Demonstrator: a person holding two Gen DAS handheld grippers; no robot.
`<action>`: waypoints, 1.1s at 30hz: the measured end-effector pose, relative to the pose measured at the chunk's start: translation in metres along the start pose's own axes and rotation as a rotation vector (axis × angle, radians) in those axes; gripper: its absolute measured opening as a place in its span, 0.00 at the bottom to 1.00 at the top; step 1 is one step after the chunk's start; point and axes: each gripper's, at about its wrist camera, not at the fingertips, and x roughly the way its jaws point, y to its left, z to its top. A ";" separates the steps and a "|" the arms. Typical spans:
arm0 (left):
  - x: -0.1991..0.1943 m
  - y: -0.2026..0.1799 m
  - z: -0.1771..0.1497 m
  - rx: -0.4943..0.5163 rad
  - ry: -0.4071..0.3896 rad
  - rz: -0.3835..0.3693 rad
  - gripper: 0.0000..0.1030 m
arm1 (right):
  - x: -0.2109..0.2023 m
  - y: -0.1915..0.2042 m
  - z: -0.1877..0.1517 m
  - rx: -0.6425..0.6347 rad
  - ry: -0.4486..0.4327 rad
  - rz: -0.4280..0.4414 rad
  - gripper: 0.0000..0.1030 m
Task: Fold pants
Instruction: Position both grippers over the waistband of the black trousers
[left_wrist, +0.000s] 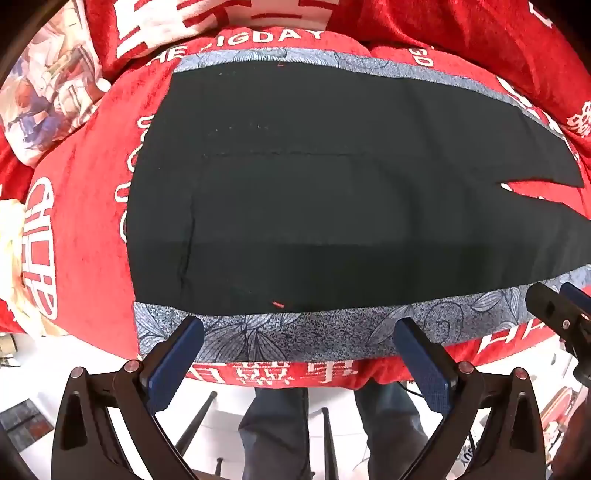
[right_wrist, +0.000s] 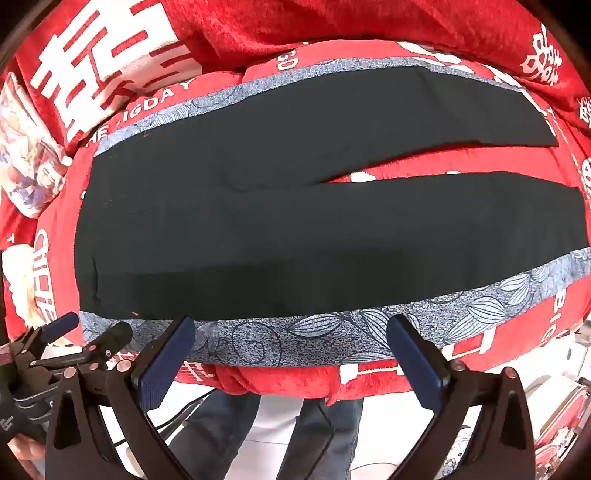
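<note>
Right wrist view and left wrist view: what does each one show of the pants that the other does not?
Only the right wrist view shows both legs of the black pants running to their ends, with the red cloth in the gap between them.

Only the left wrist view shows the seam lines stitched on the upper part, close up.

Both show the pants lying flat and unfolded, the blue patterned side stripe nearest the camera, and the open left gripper and right gripper holding nothing.

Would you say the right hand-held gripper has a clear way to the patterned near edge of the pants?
Probably yes: the right hand-held gripper is open just above the pants, nothing lies between, and the left hand-held gripper stands off to one side.
</note>
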 end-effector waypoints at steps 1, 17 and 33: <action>0.001 0.000 -0.001 0.003 0.002 0.001 1.00 | 0.000 0.000 0.000 0.001 0.002 -0.001 1.00; 0.007 0.004 -0.002 0.009 0.011 0.021 1.00 | 0.005 -0.002 -0.003 -0.009 0.001 -0.062 1.00; 0.006 0.003 0.000 0.006 -0.001 0.049 1.00 | 0.008 -0.007 -0.002 -0.032 0.017 -0.101 1.00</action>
